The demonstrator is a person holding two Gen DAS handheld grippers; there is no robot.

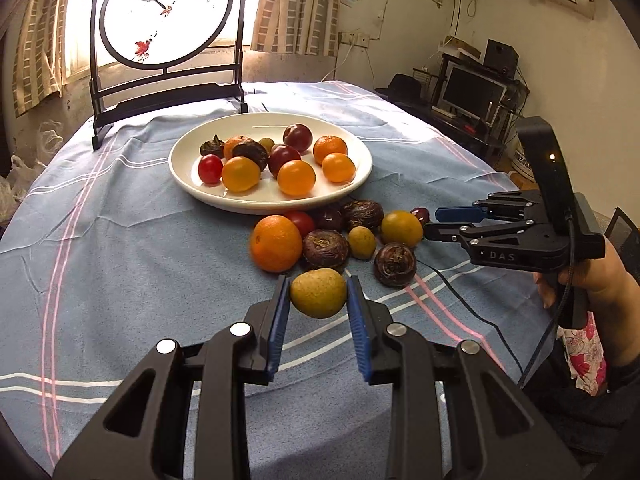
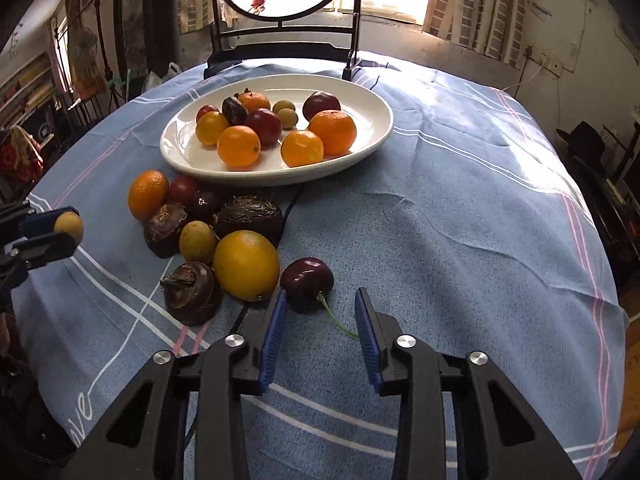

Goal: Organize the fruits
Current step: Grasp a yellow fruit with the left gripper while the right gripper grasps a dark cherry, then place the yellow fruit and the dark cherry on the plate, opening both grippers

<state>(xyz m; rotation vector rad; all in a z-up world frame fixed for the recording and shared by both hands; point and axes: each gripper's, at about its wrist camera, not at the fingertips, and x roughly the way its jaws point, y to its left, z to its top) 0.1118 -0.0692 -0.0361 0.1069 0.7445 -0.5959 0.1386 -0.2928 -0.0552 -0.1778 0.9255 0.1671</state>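
My left gripper (image 1: 318,294) is shut on a small tan longan (image 1: 318,293), held just above the cloth; it also shows in the right wrist view (image 2: 69,227). A white plate (image 1: 184,168) holds several oranges, cherries and dark water chestnuts. Loose fruit lies in front of it: an orange (image 1: 276,243), a yellow fruit (image 2: 245,265), water chestnuts (image 2: 194,292) and another longan (image 2: 198,241). My right gripper (image 2: 320,300) is open, its pads either side of a dark cherry (image 2: 307,279) with a green stem. The right gripper also shows in the left wrist view (image 1: 434,222).
A blue striped cloth (image 2: 460,200) covers the round table. A dark framed round screen (image 1: 168,12) stands behind the plate. A thin black cable (image 1: 472,308) crosses the cloth. A desk with a monitor (image 1: 472,88) stands at the far right.
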